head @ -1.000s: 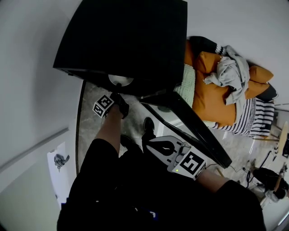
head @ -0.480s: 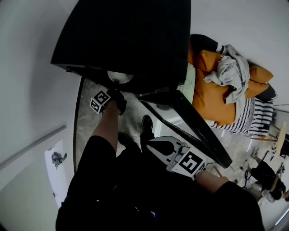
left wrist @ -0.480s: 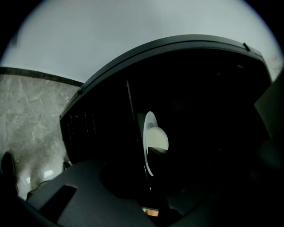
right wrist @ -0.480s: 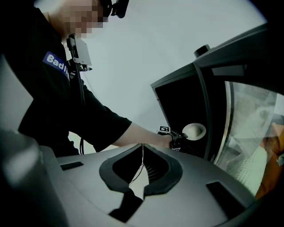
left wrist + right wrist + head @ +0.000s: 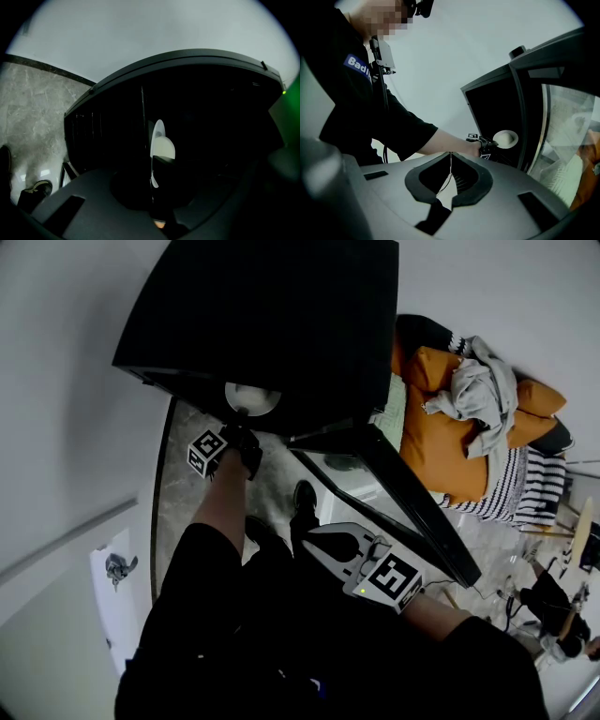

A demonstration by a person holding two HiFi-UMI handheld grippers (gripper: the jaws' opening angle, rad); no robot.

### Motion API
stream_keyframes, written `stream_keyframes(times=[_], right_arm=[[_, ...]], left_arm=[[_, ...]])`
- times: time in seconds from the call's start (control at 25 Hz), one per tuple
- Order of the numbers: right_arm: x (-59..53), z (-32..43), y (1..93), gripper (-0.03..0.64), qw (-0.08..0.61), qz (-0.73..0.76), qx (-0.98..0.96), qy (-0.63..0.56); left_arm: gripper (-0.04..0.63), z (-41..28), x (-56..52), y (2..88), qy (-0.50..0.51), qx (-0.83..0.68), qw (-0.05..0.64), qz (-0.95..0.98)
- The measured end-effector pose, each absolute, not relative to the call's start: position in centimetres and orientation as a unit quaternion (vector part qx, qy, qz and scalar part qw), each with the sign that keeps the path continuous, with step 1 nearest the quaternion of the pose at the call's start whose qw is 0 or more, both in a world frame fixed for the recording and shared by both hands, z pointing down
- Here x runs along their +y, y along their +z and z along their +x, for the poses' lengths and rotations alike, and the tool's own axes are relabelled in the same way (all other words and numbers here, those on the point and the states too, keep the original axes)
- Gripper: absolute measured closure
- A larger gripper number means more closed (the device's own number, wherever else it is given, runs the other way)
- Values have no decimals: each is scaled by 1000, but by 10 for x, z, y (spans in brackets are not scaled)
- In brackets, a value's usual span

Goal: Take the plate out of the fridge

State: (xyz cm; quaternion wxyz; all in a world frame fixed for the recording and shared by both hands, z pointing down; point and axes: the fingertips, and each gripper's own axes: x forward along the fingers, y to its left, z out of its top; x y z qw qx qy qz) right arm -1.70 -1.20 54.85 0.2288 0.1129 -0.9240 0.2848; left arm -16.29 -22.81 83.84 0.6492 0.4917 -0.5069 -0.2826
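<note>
We're closing the left tongs (image 5: 152, 174) on the near rim of the round white plate (image 5: 159, 140), which is sitting edge-on straight ahead, just inside the black boxy fridge (image 5: 272, 324). The right tongs (image 5: 451, 159) are pressed together, empty, hanging outside the fridge.

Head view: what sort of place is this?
Probably a lived-in home room, maybe a bedroom or lounge: a small black fridge with its door open, orange cushions heaped with grey clothes, and a stone-patterned floor.
</note>
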Motion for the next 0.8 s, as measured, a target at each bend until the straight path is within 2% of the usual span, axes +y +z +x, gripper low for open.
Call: stream_keyframes(times=[0.8], right_arm=[[-2,-9,553,604,263,121,-914,283]], left_arm=[[583,-171,-218,818,-340,-498,601,525]])
